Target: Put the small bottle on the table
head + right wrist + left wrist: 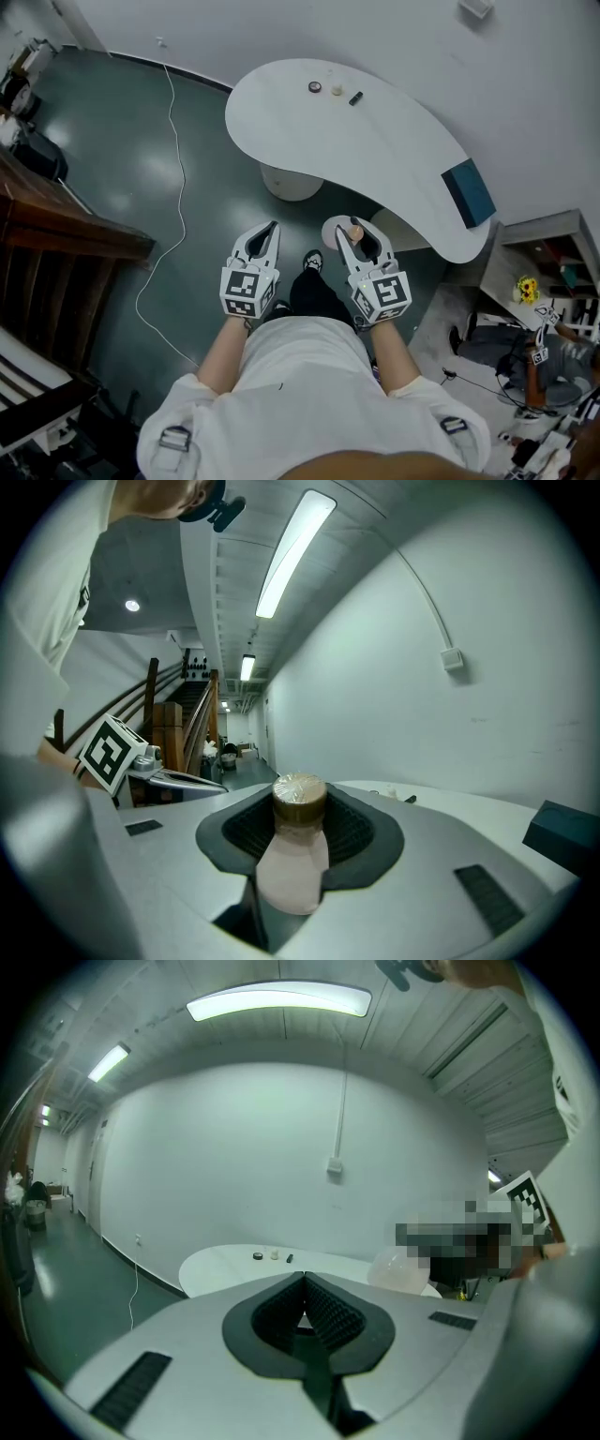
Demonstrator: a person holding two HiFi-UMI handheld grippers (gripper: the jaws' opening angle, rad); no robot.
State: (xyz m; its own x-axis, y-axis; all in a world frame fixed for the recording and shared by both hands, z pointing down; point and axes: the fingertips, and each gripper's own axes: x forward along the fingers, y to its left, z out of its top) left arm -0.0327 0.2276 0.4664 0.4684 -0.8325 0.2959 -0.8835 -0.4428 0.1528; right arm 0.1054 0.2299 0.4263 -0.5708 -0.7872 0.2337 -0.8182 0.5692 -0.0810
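- Between the jaws of my right gripper (356, 232) sits the small bottle (292, 850), clenched about its middle, cap forward; the worktop (394, 150) lies well ahead, not reached.
- Left gripper (266, 232) is closed on nothing.
- Risk, I judge: a smooth body could slide out, or topple if set down tilted.
- Count: one bottle, two grippers, three small bits (336, 90) at the worktop's far end, one blue box (469, 192).

1. Small bottle (292, 855) stands between the right claw's (356, 232) jaws.
2. Left claw (270, 230) is just left of it.
3. Bench (394, 150) lies ahead of both claws.
4. Box (468, 192) lies on the bench, ahead-right.
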